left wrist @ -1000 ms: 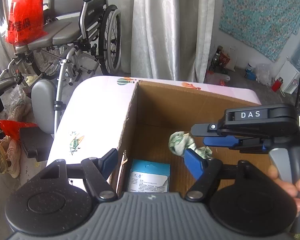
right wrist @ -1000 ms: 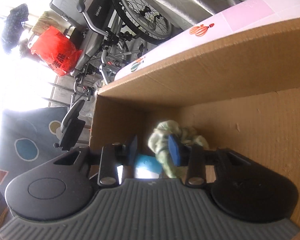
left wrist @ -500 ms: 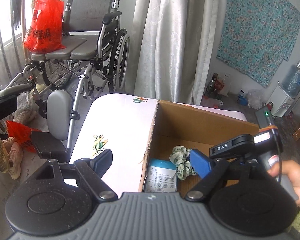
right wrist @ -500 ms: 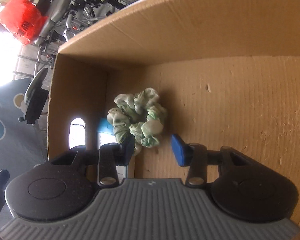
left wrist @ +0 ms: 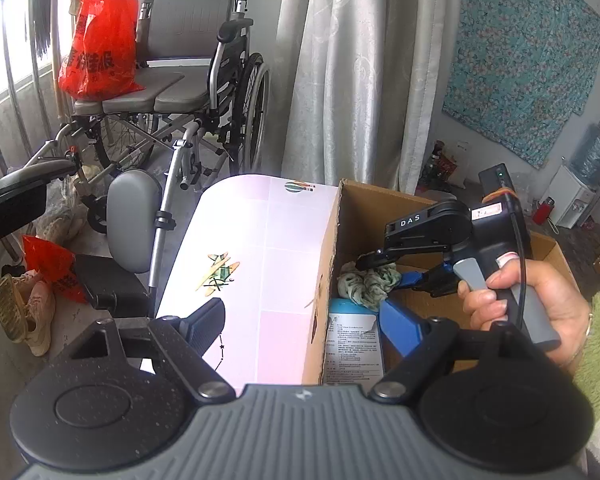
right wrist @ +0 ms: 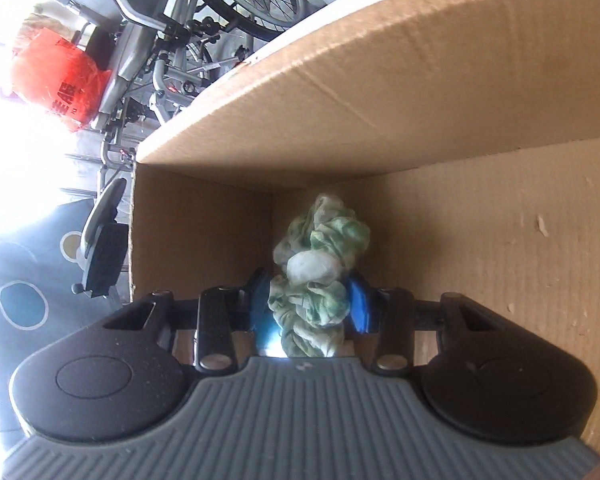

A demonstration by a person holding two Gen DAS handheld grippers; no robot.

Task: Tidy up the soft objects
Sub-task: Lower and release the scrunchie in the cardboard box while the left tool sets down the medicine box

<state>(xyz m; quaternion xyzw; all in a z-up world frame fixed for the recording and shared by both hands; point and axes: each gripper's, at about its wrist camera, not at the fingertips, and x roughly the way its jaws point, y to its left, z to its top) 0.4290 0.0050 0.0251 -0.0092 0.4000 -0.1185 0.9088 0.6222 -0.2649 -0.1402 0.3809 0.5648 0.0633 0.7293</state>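
Note:
A green-and-white scrunchie (right wrist: 320, 264) lies in the near-left corner of the open cardboard box (right wrist: 380, 80), beside a blue-and-white packet (left wrist: 352, 336). My right gripper (right wrist: 310, 296) reaches down into the box with its jaws partway apart. The scrunchie stands between its blue pads (right wrist: 358, 300) and touches both sides. In the left wrist view the right gripper (left wrist: 376, 268) straddles the scrunchie (left wrist: 364, 284), with a person's hand (left wrist: 520, 300) on its handle. My left gripper (left wrist: 300, 312) is open wide and empty above the box's left wall (left wrist: 328, 248) and the pink table (left wrist: 260, 232).
A wheelchair (left wrist: 188, 80) with a red plastic bag (left wrist: 96, 48) on its seat stands beyond the table's left end. Grey curtains (left wrist: 340, 60) hang behind. Shoes (left wrist: 28, 312) and another red bag lie on the floor at left. A water dispenser (left wrist: 576, 200) stands far right.
My left gripper has drawn back and up from the box. My right gripper has sunk over the scrunchie, which lay loose on the box floor and now sits between its pads.

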